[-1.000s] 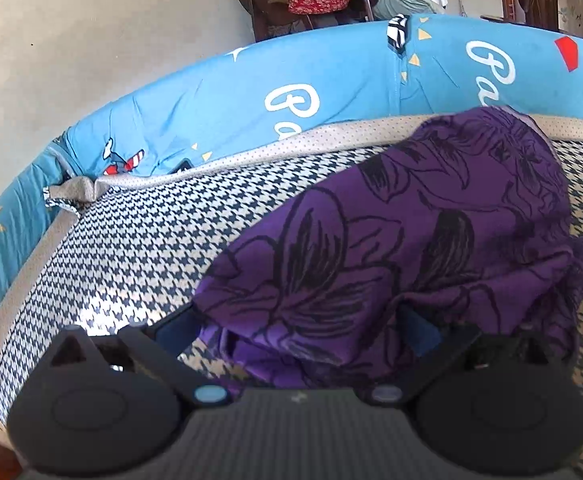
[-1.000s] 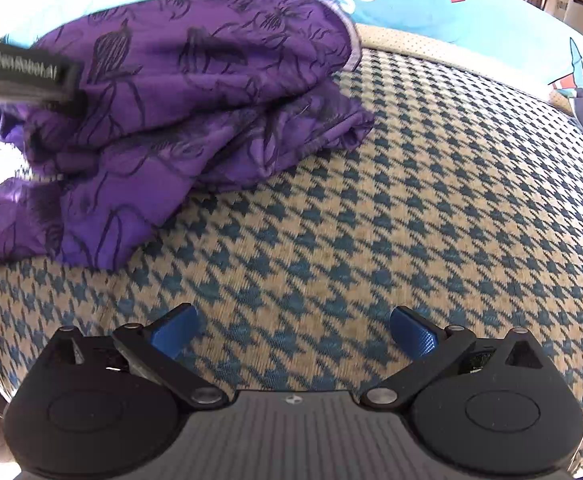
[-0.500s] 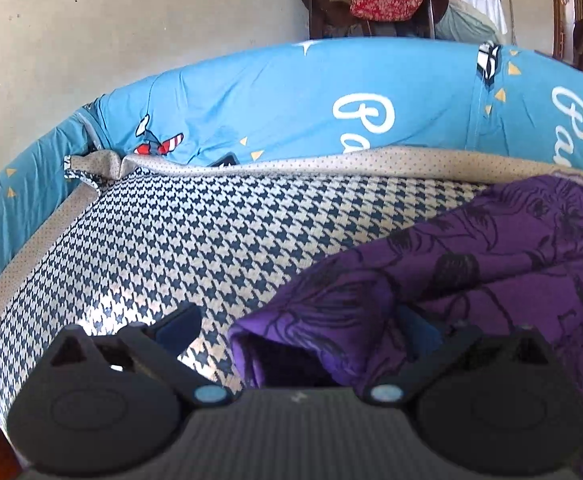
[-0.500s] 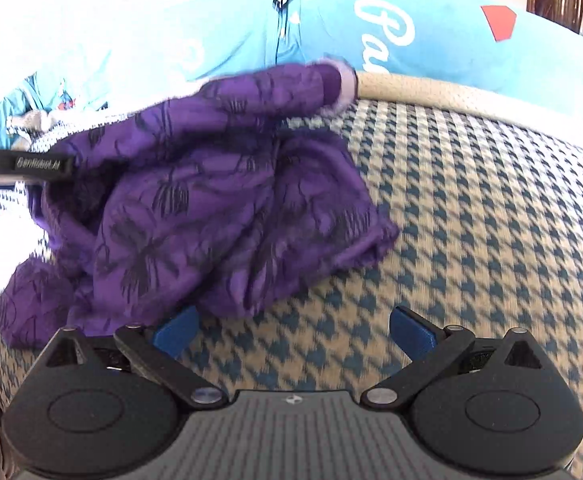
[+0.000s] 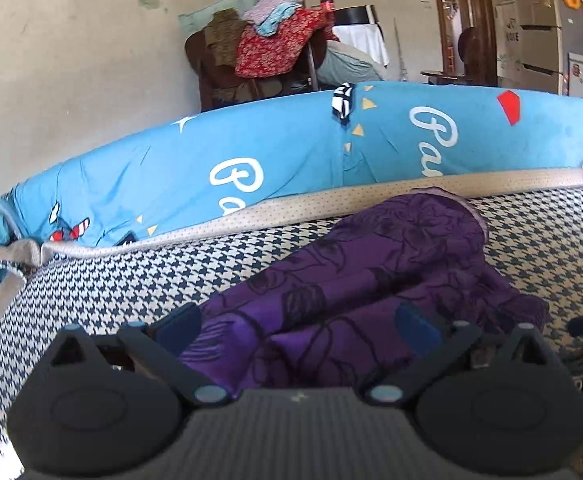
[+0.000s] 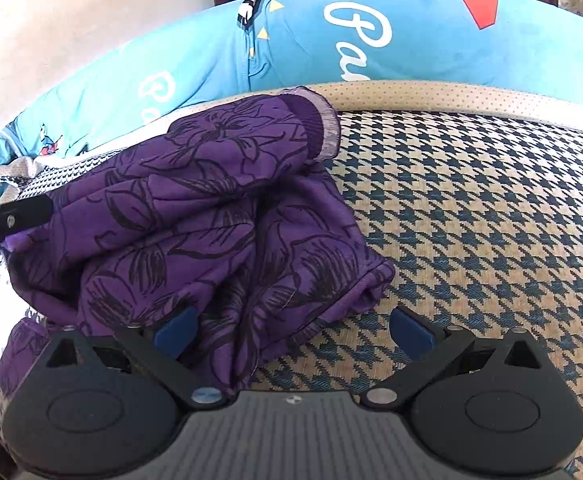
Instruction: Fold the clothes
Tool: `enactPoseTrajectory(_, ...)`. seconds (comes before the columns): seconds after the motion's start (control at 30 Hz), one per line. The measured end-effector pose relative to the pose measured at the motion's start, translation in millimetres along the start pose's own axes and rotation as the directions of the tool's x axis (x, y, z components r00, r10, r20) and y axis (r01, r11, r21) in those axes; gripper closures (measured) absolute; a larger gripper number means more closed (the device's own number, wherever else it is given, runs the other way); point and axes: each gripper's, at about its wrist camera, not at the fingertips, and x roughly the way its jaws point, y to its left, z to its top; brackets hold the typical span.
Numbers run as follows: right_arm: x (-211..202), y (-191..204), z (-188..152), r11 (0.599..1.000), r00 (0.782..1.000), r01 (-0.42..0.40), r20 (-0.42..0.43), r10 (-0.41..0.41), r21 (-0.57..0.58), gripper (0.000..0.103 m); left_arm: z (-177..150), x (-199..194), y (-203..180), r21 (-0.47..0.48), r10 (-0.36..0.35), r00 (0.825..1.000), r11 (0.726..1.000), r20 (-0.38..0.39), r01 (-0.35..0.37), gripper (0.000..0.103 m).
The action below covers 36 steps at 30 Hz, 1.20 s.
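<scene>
Purple floral garment [image 6: 195,216] bunched on houndstooth mattress [image 6: 471,220].

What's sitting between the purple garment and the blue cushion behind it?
Only the beige dotted edging strip lies between the purple garment and the blue cushion; right wrist view.

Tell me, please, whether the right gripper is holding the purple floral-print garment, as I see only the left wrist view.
Observer: No; the right gripper is open, with the purple floral-print garment lying loose between its jaws.
Operator: Where is the nearest hem?
Observer: A stitched hem corner lies on the blue-and-beige houndstooth cushion, just ahead of the open jaws.
Operator: Is my left gripper visible there?
Observer: Only one black part of it, at the garment's left edge.
</scene>
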Motion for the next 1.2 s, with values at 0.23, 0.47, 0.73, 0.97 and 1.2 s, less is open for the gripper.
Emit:
enactPoseTrajectory(0.23, 0.8, -6.7, -1.4, 1.0, 1.0, 0.018, 0.0, -0.018, 0.023, 0.001, -8.1, 1.2, -32.1, 0.138, -0.03, 0.999, 0.99, 0.037, 0.025, 0.0)
enactPoseTrajectory(0.47, 1.2, -8.3, -1.9, 0.999, 0.999, 0.042, -0.005, -0.042, 0.028, 0.001, -13.6, 15.4, -55.4, 0.229, -0.04, 0.998, 0.973, 0.051, 0.027, 0.0)
enactPoseTrajectory(0.73, 3.0, -21.9, -0.9, 0.993, 0.997, 0.079, -0.013, -0.078, 0.088, 0.001, -15.8, 30.5, -51.0, 0.207, 0.019, 0.999, 0.978, 0.03, -0.025, 0.007)
enactPoseTrajectory(0.97, 6.3, -23.7, -0.3, 0.991, 0.996, 0.083, -0.029, -0.08, 0.109, 0.001, -11.2, 32.7, -26.7, 0.079, 0.093, 0.995, 0.992, 0.034, -0.095, 0.03)
enactPoseTrajectory(1.2, 6.9, -19.5, -1.1, 0.988, 0.996, 0.086, -0.037, -0.082, 0.129, 0.001, -4.4, 35.6, 11.0, -0.079, 0.199, 0.98, 0.977, 0.019, -0.197, 0.046)
